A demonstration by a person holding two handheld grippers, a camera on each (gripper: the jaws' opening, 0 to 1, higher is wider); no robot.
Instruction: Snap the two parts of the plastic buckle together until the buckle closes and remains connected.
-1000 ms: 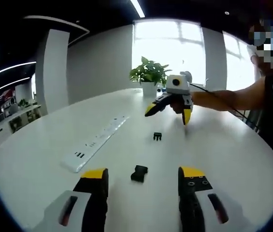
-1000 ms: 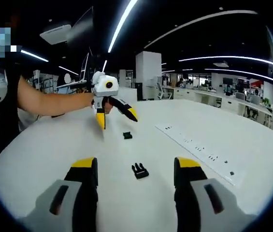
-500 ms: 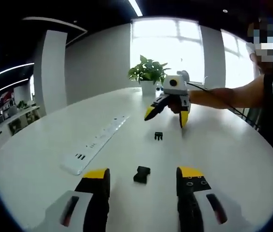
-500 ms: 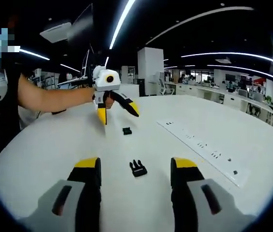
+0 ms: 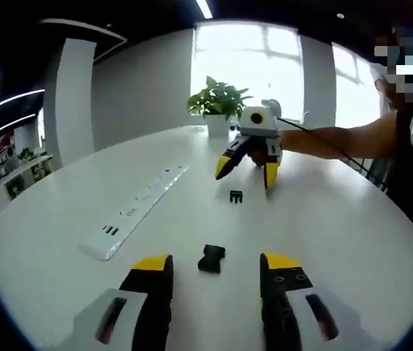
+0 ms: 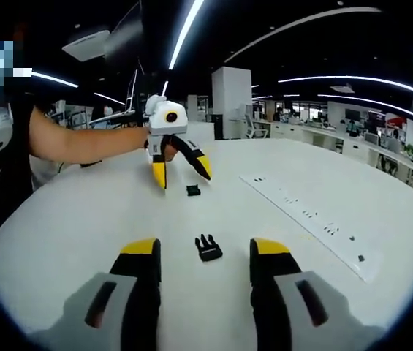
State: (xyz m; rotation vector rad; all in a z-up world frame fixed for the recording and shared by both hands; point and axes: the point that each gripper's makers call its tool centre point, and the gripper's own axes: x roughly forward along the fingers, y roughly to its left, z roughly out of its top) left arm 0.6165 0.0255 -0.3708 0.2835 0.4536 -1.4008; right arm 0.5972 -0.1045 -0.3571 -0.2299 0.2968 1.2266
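On the white round table, two small black plastic buckle halves lie apart, each before an open-jawed, empty gripper.

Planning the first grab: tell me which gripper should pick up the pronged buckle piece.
Right. The pronged piece lies on the table just ahead of the right gripper, in line with the gap between its open jaws. The left gripper, also open, faces the other piece instead.
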